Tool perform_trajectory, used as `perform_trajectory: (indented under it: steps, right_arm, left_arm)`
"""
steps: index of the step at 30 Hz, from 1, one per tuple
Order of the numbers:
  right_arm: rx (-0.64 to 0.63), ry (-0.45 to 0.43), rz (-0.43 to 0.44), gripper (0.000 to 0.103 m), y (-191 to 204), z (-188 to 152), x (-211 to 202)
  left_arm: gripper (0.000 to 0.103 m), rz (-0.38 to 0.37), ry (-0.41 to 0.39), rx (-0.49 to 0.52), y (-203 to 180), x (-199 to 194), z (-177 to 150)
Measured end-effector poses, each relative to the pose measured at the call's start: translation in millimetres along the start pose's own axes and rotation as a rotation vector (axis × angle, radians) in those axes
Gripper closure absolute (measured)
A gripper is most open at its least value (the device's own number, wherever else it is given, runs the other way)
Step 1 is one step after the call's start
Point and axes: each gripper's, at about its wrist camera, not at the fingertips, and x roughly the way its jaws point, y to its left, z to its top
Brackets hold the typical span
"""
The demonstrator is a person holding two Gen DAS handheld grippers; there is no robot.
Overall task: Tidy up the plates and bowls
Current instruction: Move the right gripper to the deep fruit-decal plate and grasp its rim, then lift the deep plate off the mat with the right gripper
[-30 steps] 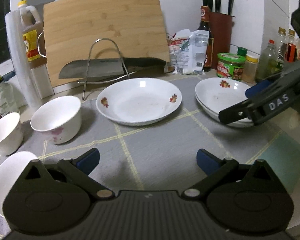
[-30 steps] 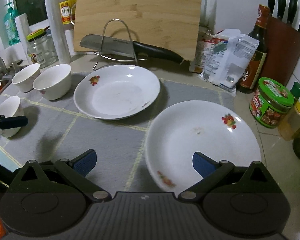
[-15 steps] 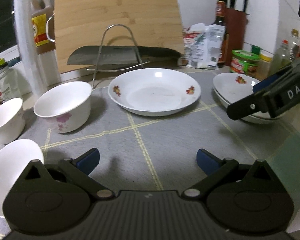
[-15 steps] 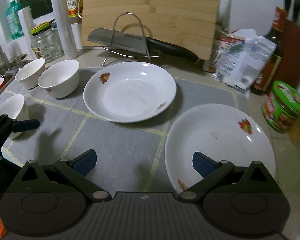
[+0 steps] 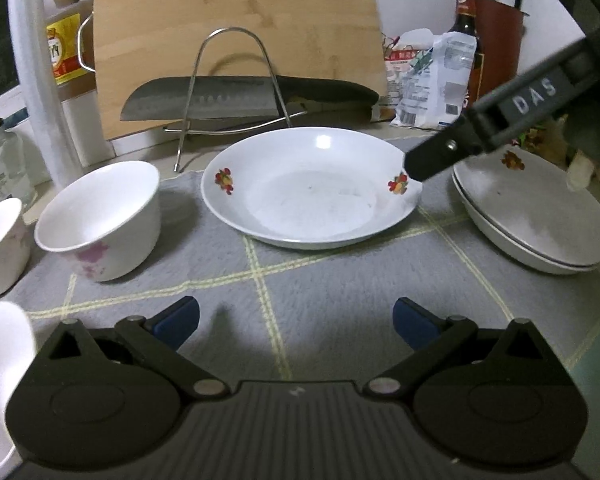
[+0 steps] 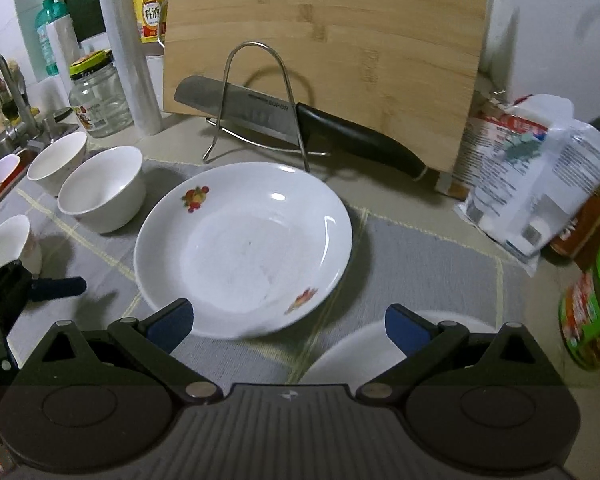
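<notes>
Step in hand looks like plate stacking: right gripper (image 6: pixel 286 322) is lined up on the single plate (image 6: pixel 242 248), jaws spread wide, nothing between them, near rim of the plate sitting just past the fingertips at 12 o'clock. That plate lies flat on the gray mat (image 6: pixel 416 256), just in front of the wire rack (image 6: pixel 256 104) holding the knife (image 6: pixel 300 120), cutting board (image 6: pixel 328 48) propped behind. The stack of plates (image 5: pixel 536 220) is at 3 o'clock in the left wrist view, well apart from the single plate; in the right wrist view only its rim shows at 5 o'clock, under the right finger. Left gripper (image 5: pixel 296 320) is also wide open and empty, hovering over bare mat at the front, nothing within reach of its pads. Three bowls sit unstacked at 9 o'clock: big bowl (image 5: pixel 100 220), small bowl (image 5: pixel 0 244) behind-left of it, a third bowl (image 5: pixel 0 380) at the near left edge, cut off by the frame. My read: no bowls nested yet, two plates stacked, one to go. Next move needs the right gripper to drop, get one finger under or over the near rim and pinch it. The rim is thin and glazed, so slip is the risk; lift level, carry to 3 o'clock, set down centred on the stack. Keep clear of the knife handle at 1 o'clock.
</notes>
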Motion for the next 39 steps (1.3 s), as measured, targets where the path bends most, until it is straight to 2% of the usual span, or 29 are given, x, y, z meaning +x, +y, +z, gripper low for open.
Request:
perform_trajectory:
  steps: [12,17,23,32,39]
  right_arm:
    - [-0.072,0.114,0.094,0.000,-23.4,44.0,63.0]
    - [-0.081,0.168,0.147,0.000,-23.3,51.6,90.9]
    - [-0.102,0.207,0.171,0.000,-17.7,57.4,112.5]
    - [-0.215,0.214,0.149,0.000,-3.9,60.6,119.2]
    - [-0.188,0.195,0.166,0.000,-8.0,64.4,120.4]
  left_arm:
    - [0.000,0.000,0.032,-0.053,-1.3,27.7,6.9]
    - [0.000,0.007,0.028,-0.061,-1.0,30.8,9.4]
    - [0.000,0.012,0.027,-0.067,0.7,34.2,11.9]
    - [0.000,0.013,0.016,-0.071,6.4,39.4,14.1]
    - [0.000,-0.005,-0.005,-0.053,12.6,46.1,16.8]
